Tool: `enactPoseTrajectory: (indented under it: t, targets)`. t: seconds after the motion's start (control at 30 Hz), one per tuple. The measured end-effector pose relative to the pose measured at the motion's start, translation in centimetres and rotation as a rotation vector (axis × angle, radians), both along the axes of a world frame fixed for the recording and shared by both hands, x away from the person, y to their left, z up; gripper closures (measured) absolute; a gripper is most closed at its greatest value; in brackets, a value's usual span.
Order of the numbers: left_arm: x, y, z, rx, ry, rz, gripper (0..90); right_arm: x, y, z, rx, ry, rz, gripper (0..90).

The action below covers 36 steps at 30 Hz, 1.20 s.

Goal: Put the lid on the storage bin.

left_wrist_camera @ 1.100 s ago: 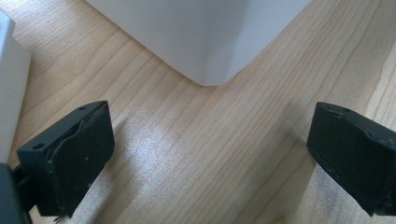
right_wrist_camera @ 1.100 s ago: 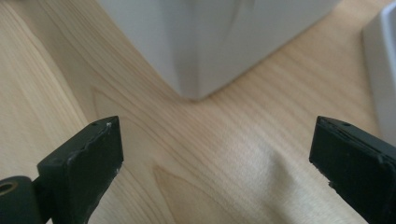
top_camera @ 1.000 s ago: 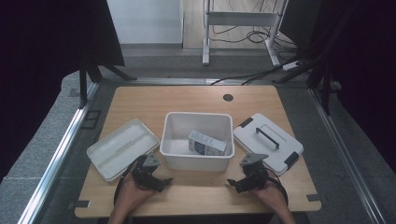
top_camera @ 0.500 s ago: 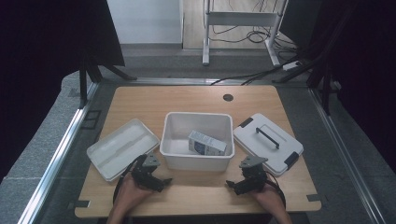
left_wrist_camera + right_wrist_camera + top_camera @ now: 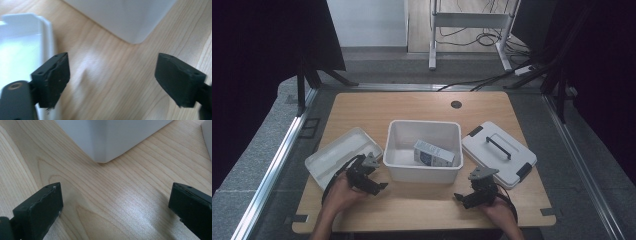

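Left gripper [image 5: 371,181] empty, jaws wide though just narrowing, right gripper [image 5: 468,196] likewise agape; white rectangular plastic bin [image 5: 422,169] straight ahead between both, long axis crosswise, nearer the left.

White bin [image 5: 422,167], pale wood table [image 5: 412,107]

I see a pale wood-grain table [image 5: 422,107] with soft sheen — the white bin [image 5: 424,172] looks smooth, matt plastic.
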State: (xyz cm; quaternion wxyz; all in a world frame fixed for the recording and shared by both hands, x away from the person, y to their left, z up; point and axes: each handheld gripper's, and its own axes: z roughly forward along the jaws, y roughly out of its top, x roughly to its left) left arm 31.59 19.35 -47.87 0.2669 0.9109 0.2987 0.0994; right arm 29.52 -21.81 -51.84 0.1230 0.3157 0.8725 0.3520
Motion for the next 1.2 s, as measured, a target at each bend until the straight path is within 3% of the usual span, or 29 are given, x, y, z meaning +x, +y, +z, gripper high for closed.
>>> enactPoseTrajectory:
  t: [0.23,0.4,0.57,0.8,0.93,1.07,1.2]
  targets:
    - [1.7,2.4,2.4,0.058,0.017,0.041,16.2,0.1,0.0,0.0,-0.001,0.0,0.002,0.0]
    - [3.5,5.3,4.3,0.106,0.041,0.102,20.5,0.1,0.0,0.0,-0.002,0.002,-0.004,0.0]
    - [4.8,7.2,5.1,0.15,0.078,0.133,27.1,0.1,0.0,0.0,-0.002,0.002,-0.005,0.0]
    - [6.3,8.4,4.8,0.214,0.13,0.149,38.5,0.2,0.0,0.0,-0.003,0.002,-0.005,0.0]
    - [7.1,8.8,4.0,0.221,0.186,0.148,49.6,0.2,0.0,0.0,-0.003,0.002,-0.005,0.0]
    - [7.9,8.8,2.8,0.276,0.231,0.137,52.9,0.2,0.0,0.0,-0.002,0.001,-0.005,0.0]
    - [8.7,8.7,1.8,0.324,0.28,0.131,63.6,0.2,0.0,0.0,-0.003,0.001,-0.005,0.0]
